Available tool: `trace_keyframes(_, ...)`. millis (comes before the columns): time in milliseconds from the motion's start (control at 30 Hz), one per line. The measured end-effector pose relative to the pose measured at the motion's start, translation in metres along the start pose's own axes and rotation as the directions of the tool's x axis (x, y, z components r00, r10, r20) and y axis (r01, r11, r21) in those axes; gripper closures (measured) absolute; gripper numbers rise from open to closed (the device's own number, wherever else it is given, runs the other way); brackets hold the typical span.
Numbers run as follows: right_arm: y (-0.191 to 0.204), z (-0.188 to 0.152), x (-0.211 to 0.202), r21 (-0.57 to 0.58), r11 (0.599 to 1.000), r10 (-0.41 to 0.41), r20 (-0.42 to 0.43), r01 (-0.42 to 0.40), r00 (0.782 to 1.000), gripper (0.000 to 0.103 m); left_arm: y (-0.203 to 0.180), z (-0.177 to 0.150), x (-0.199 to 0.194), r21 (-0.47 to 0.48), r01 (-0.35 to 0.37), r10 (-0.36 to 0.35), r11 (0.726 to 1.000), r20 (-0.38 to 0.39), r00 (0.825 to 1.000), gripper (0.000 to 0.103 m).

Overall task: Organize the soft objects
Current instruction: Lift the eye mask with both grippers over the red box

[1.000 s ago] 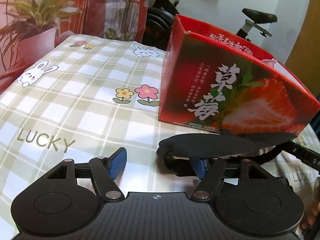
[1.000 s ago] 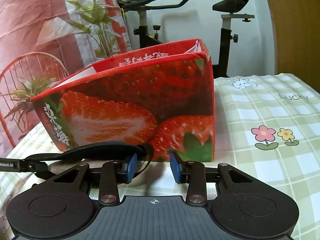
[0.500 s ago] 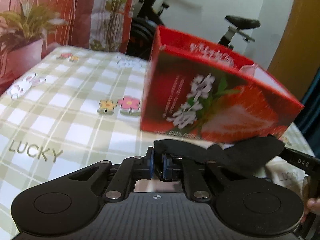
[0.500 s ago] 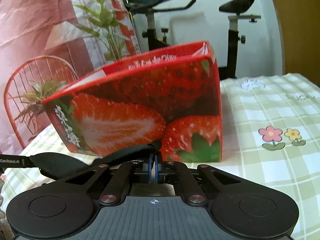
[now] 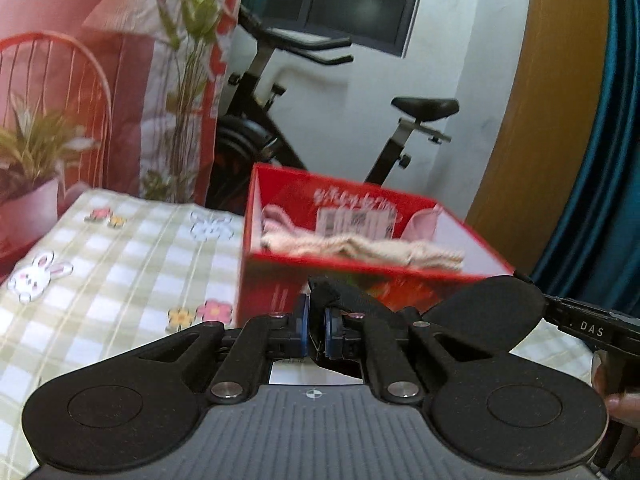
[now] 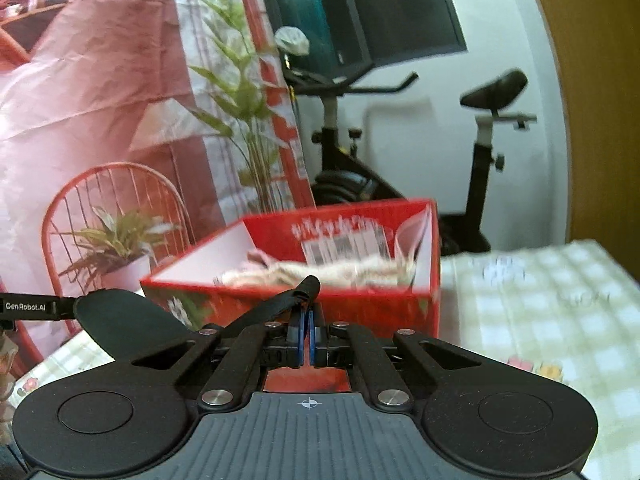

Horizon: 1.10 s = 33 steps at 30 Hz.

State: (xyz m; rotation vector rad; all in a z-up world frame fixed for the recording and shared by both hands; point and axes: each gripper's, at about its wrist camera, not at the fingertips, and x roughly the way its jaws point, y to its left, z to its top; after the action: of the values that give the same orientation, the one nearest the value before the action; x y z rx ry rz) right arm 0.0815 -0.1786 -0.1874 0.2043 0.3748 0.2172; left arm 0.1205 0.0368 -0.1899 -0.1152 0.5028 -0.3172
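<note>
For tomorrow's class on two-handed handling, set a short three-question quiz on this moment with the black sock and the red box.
1. True or false: the black sock is pinched by both the left gripper and the right gripper.
2. What already lies inside the red strawberry box?
A. beige and pink soft items
B. a potted plant
C. nothing
3. Fill in: the box stands on a checked ______ printed with rabbits and flowers.

Key:
1. True; each holds one end, jaws closed on the fabric.
2. A; beige and pink soft items.
3. tablecloth.
</note>
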Motion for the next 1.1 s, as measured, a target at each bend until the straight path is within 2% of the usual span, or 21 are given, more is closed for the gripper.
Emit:
trace_keyframes(267, 0.004, 0.05, 0.004, -0.084, 0.996, -0.02, 0.034, 0.023, 0.999, 0.101, -0.012, 0.041, 0.004, 0.005, 0.036, -0.036, 0.999, 0.089, 0.995, 0.094)
trace_keyframes(400, 0.001, 0.07, 0.03, -0.125, 0.99, -0.06, 0.023, 0.062, 0.998, 0.101, -0.017, 0.059, 0.028, 0.011, 0.026, -0.027, 1.0, 0.1, 0.995, 0.095)
trace_keyframes(567, -0.006, 0.08, 0.067, -0.144, 0.984, -0.106, 0.017, 0.108, 0.994, 0.101, -0.024, 0.076, 0.06, 0.065, -0.029, 0.022, 0.997, 0.103, 0.994, 0.094)
trace_keyframes(733, -0.006, 0.072, 0.098, -0.18, 0.975, -0.135, -0.025, 0.128, 0.991, 0.101, -0.028, 0.078, 0.094, 0.13, -0.057, 0.053, 0.99, 0.038, 0.998, 0.094)
trace_keyframes(967, -0.009, 0.049, 0.117, -0.198, 0.971, -0.157, -0.106, 0.134, 0.982, 0.1, -0.029, 0.057, 0.13, 0.225, -0.03, 0.056, 0.974, -0.111, 0.992, 0.094)
trace_keyframes(1100, -0.01, 0.043, 0.118, -0.21, 0.968, -0.167, -0.125, 0.139, 0.978, 0.099, -0.026, 0.052, 0.133, 0.24, -0.028, 0.061, 0.97, -0.129, 0.99, 0.094)
